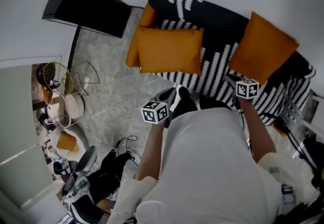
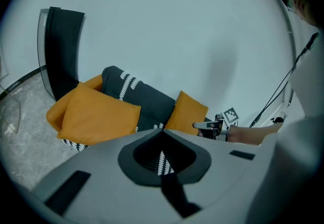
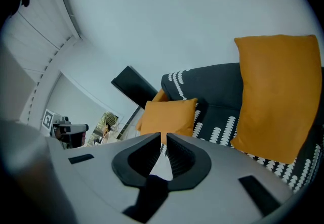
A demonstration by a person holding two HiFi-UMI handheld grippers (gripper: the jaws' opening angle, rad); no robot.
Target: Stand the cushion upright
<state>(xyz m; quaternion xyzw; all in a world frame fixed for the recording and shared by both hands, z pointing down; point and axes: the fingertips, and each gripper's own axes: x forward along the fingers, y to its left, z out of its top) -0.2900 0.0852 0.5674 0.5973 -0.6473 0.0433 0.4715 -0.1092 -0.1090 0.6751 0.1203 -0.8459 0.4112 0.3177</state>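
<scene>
Pale wall backs a patterned sofa (image 1: 223, 20). At upper centre of the head view an orange cushion (image 1: 169, 50) lies slumped on the seat; a second cushion (image 1: 263, 46) leans upright at upper right. The left gripper (image 2: 162, 132) is closed and empty, and the right gripper (image 3: 161, 139) is narrowed to a slit. Unopened, they would likely push the slumped cushion off the seat.

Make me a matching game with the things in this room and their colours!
Things:
1. sofa
2. cushions
3. floor
4. board by the wall

Colours:
A. grey
B. plain black
C. orange
D. black with white stripes

Pairs: 1-D, 2-C, 3-A, 4-B
</scene>
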